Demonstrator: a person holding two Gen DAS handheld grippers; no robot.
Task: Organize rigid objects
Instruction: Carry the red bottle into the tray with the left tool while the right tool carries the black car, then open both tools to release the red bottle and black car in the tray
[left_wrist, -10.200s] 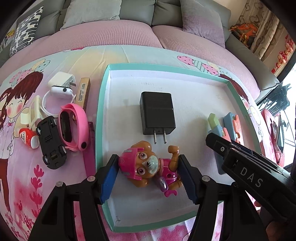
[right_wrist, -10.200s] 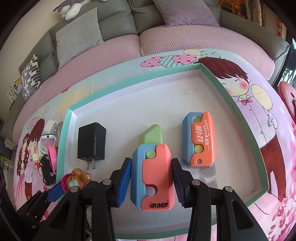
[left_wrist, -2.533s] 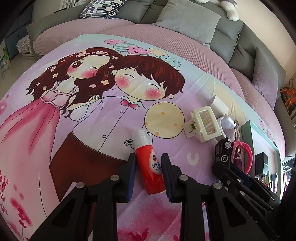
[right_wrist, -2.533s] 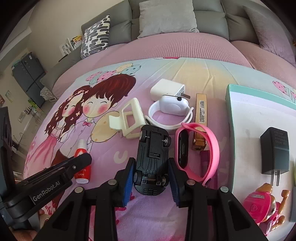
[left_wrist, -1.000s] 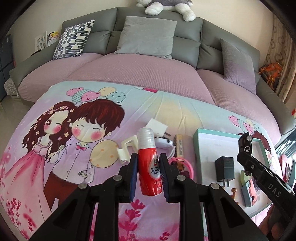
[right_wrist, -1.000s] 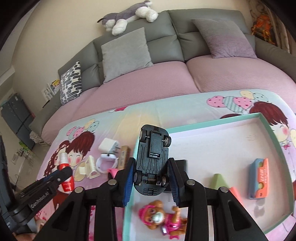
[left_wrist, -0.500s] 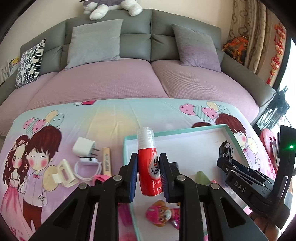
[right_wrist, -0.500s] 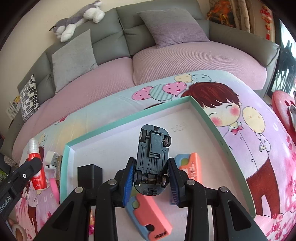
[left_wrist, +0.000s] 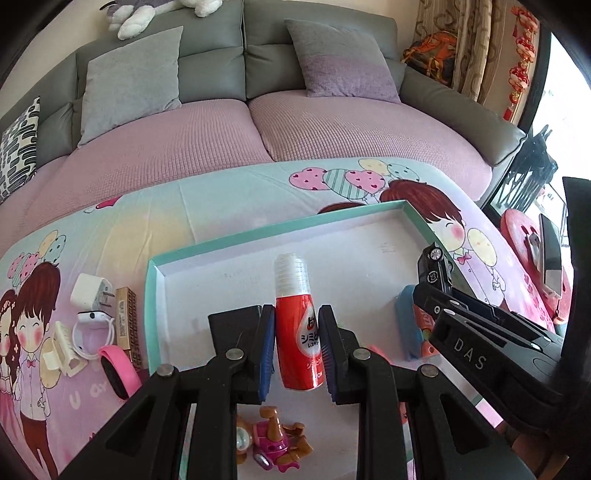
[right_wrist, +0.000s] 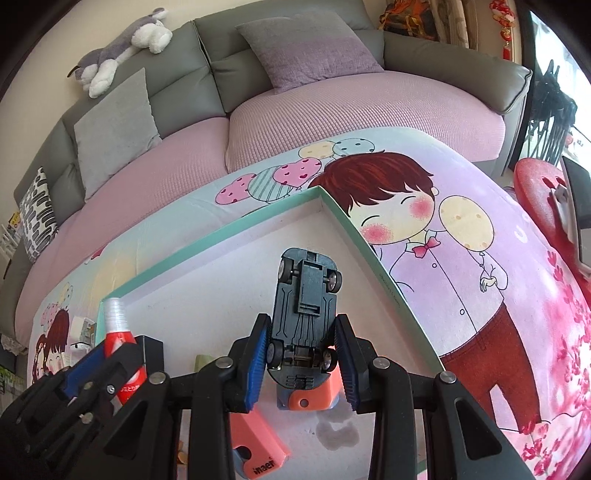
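The left tongs (left_wrist: 297, 343) squeeze a small red bottle (left_wrist: 298, 345) with a clear ribbed cap and white letters on it. It stands upright in the air over the box (left_wrist: 258, 236), which has a green rim and a white floor. The right tongs (right_wrist: 301, 360) squeeze a black toy car (right_wrist: 304, 317), belly side showing, with 4 small wheels, over the far right corner of the box. An orange and blue toy knife (right_wrist: 308, 397) lies under the car. A pink toy puppy (left_wrist: 271, 443) lies in the box below the bottle.

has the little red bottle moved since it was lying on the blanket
Yes. The red bottle, clamped in the left hand-held gripper, now hangs over the teal tray.
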